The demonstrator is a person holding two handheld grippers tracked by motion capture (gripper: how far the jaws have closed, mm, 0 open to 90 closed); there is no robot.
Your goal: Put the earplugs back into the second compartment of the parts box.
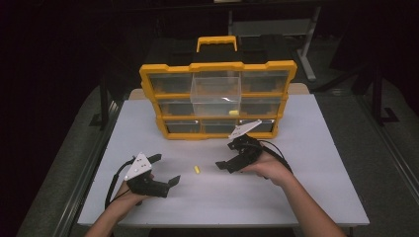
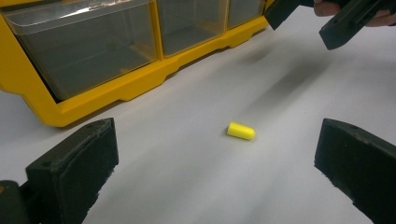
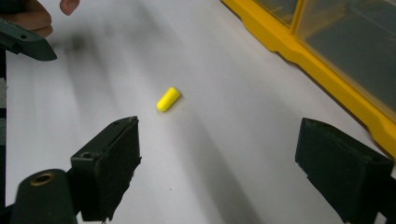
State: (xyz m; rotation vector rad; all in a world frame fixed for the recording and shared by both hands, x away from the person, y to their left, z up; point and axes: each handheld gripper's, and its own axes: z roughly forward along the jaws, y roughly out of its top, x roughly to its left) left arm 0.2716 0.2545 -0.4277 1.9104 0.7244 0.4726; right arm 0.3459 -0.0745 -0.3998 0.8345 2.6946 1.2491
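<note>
A small yellow foam plug (image 1: 196,170) lies on the white table (image 1: 306,187) between my two grippers. My left gripper (image 1: 165,169) rests low at the plug's left, open, with nothing between its fingers. In the left gripper view the plug (image 2: 241,131) lies ahead of the wide-apart jaws of the left gripper (image 2: 215,186). My right gripper (image 1: 225,155) hovers at the plug's right, open and empty. From the right gripper view the plug (image 3: 168,99) is ahead and left of centre, beyond the right gripper (image 3: 224,182).
A yellow organiser (image 1: 217,98) with clear drawers stands at the table's back. Its middle drawer (image 1: 216,91) is pulled out, with a yellow piece (image 1: 233,112) in it. The organiser's base (image 2: 116,88) runs close to both grippers. The table edges drop to a dark floor.
</note>
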